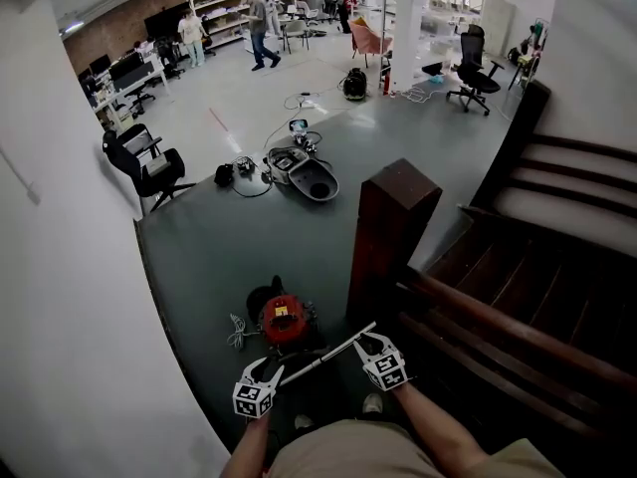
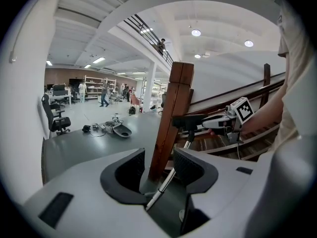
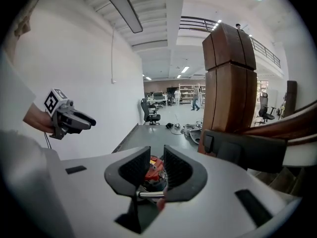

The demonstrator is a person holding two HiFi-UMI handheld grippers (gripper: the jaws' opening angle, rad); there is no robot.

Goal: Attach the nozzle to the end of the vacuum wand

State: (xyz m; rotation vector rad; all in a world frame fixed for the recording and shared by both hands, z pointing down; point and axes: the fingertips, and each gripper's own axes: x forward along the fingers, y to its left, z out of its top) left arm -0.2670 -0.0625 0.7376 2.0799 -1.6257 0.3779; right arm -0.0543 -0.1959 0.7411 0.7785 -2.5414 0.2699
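Right gripper (image 3: 157, 155): clamped shut on the silver wand (image 3: 146, 194), way down by the jaw roots.
Left gripper (image 2: 159, 155): jaws wide, wand just runs between them, not pinched.
Nozzle (image 2: 190, 121): black, already sitting at the wand's far end, just beside the right gripper.
Left to do: probably pushing it home, can't tell if it's seated.

Head camera looks steeply down; both hand-held cameras look close along their jaws; all share the wooden post (image 1: 383, 247).

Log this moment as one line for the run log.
left gripper: open, wand between jaws | right gripper: shut on wand | nozzle: at wand's end | vacuum: on floor
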